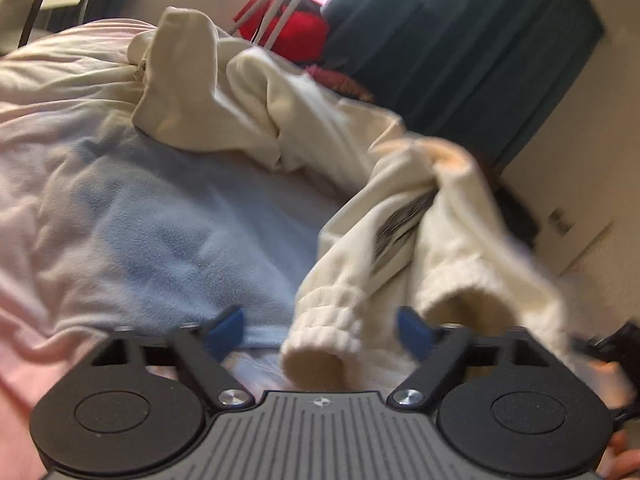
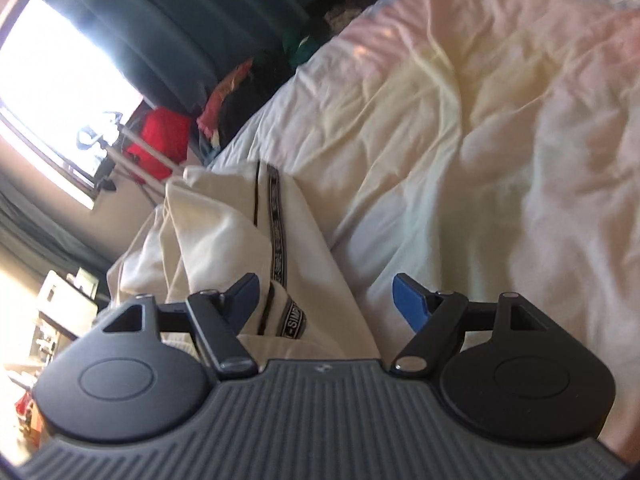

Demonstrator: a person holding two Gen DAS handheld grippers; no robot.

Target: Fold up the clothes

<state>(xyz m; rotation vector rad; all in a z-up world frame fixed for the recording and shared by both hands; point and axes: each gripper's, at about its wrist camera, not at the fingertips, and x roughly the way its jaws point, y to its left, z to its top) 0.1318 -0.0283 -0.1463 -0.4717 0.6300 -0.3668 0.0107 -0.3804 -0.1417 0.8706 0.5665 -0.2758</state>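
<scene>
Cream sweatpants [image 1: 248, 108] lie crumpled across the bed. In the left wrist view one leg runs toward me, and its ribbed cuff [image 1: 324, 336] sits between the jaws of my left gripper [image 1: 320, 330], which is open. In the right wrist view the cream fabric with a black lettered side stripe [image 2: 276, 220] lies between and just left of the jaws of my right gripper [image 2: 326, 300], which is open. Neither gripper holds the cloth.
The bed has a wrinkled pastel duvet, blue [image 1: 160, 216] and pink [image 2: 500, 120]. Dark teal curtains [image 1: 460, 40] hang by a bright window [image 2: 52, 68]. A red bag [image 1: 288, 28] and piled clothes [image 2: 224, 108] sit beside the bed.
</scene>
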